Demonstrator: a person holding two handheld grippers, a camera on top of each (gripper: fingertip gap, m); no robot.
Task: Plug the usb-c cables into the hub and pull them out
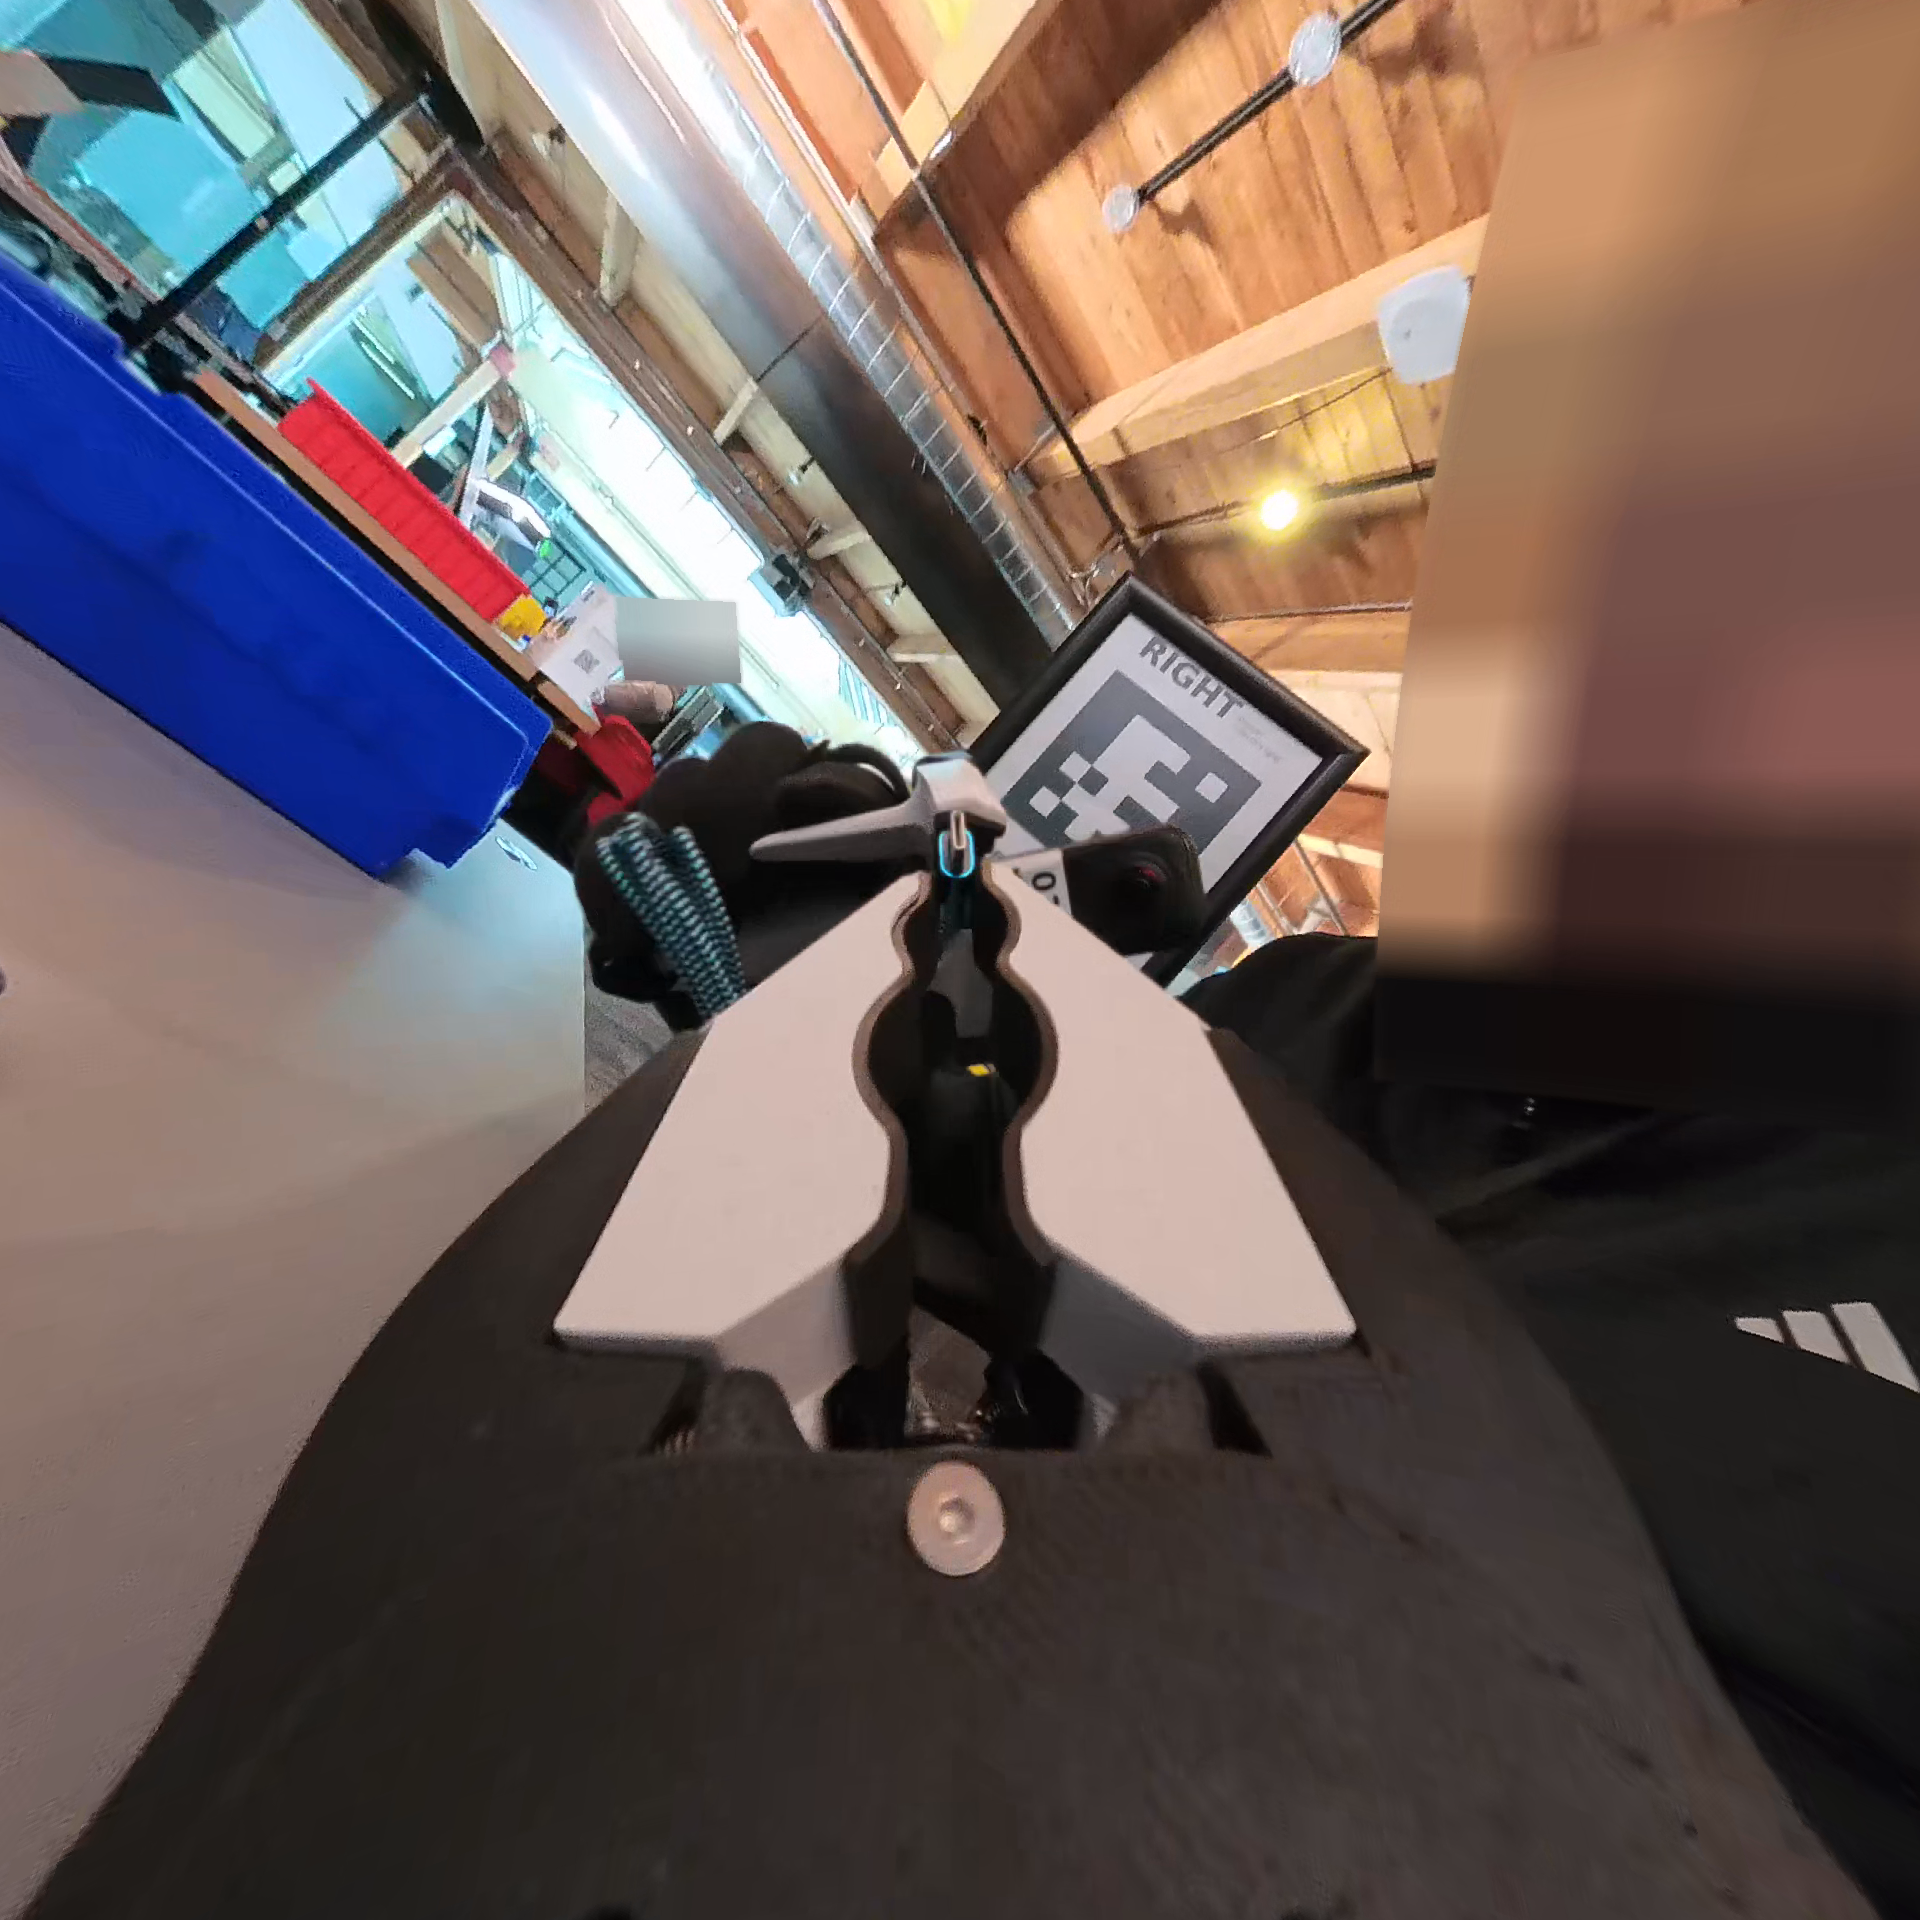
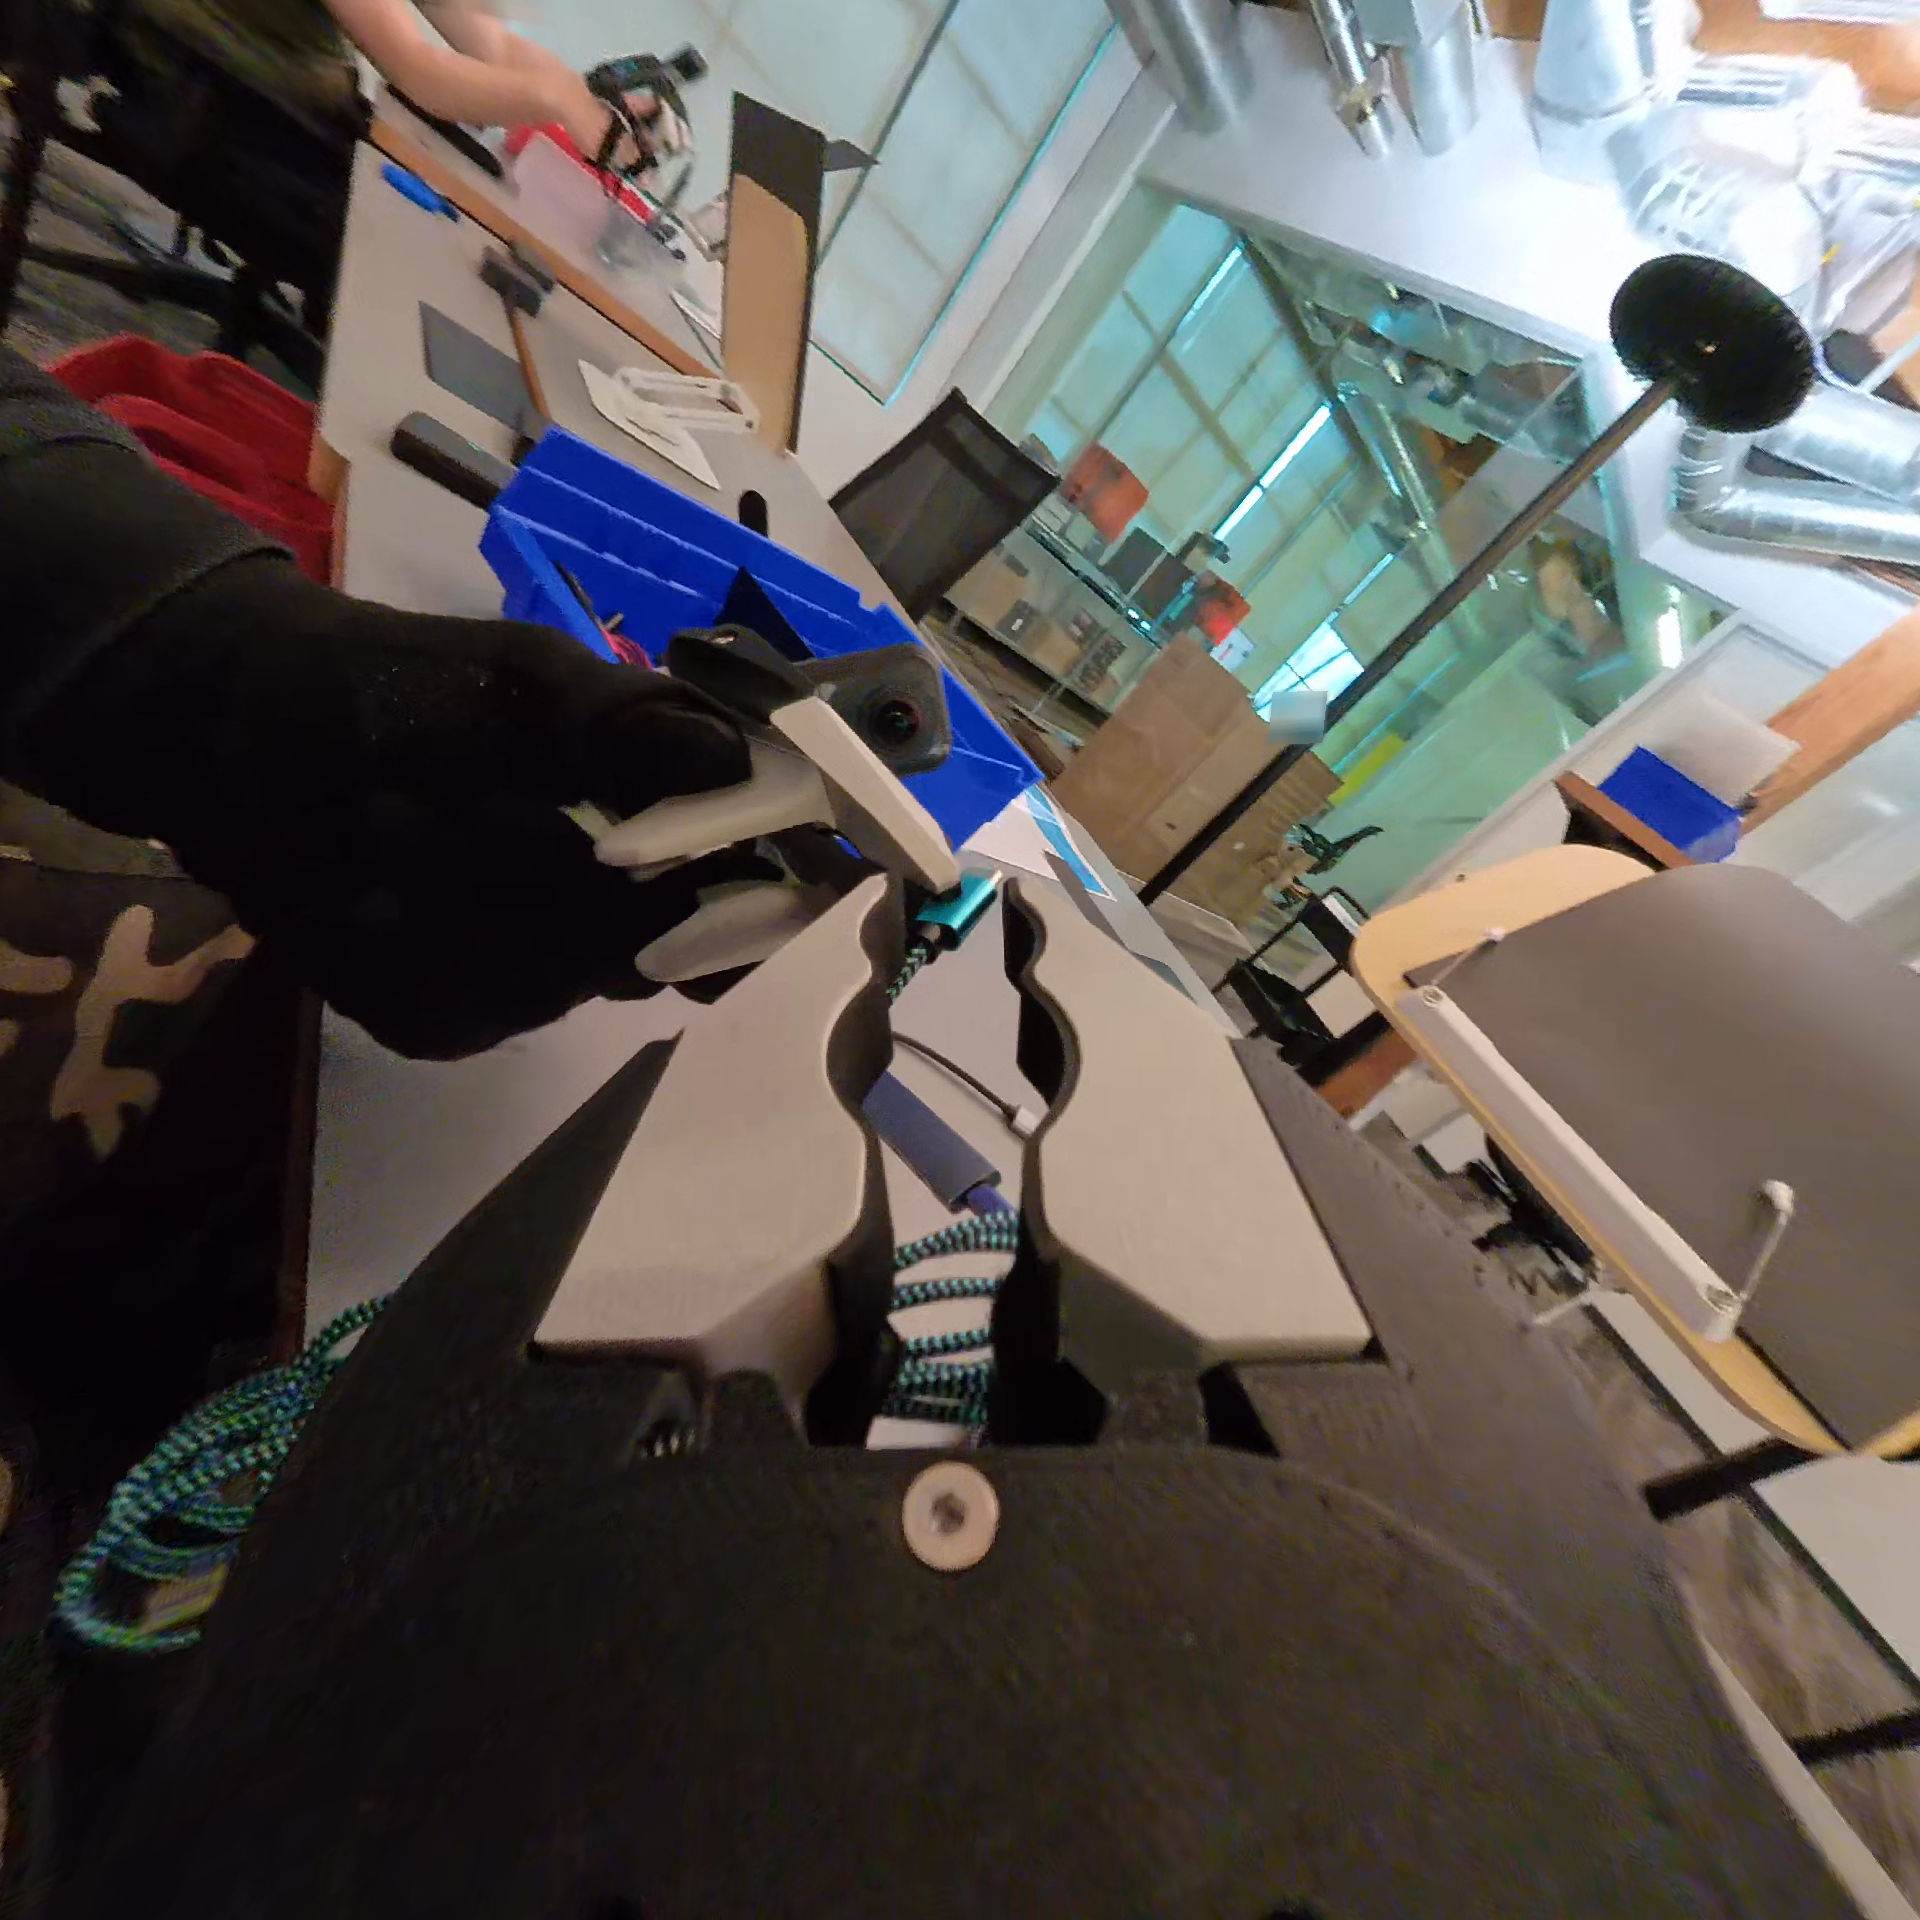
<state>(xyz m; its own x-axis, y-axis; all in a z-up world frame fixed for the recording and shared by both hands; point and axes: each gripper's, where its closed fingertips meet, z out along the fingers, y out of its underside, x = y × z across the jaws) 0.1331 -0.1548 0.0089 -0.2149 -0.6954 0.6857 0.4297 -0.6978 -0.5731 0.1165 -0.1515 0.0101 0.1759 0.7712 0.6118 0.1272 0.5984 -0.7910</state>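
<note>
Left gripper pinches the teal usb-c plug mid-air, right gripper spread around that plug's tip, looks like a handover; hub lies on table below, so next regrip, then line up with port.

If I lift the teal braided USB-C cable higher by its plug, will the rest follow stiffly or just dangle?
Likely dangle: the braided cable lies in loose loops behind the teal plug, so it looks floppy. The left gripper pinches only the plug's short metal shell, so it may pivot. Weight seems slight.
</note>
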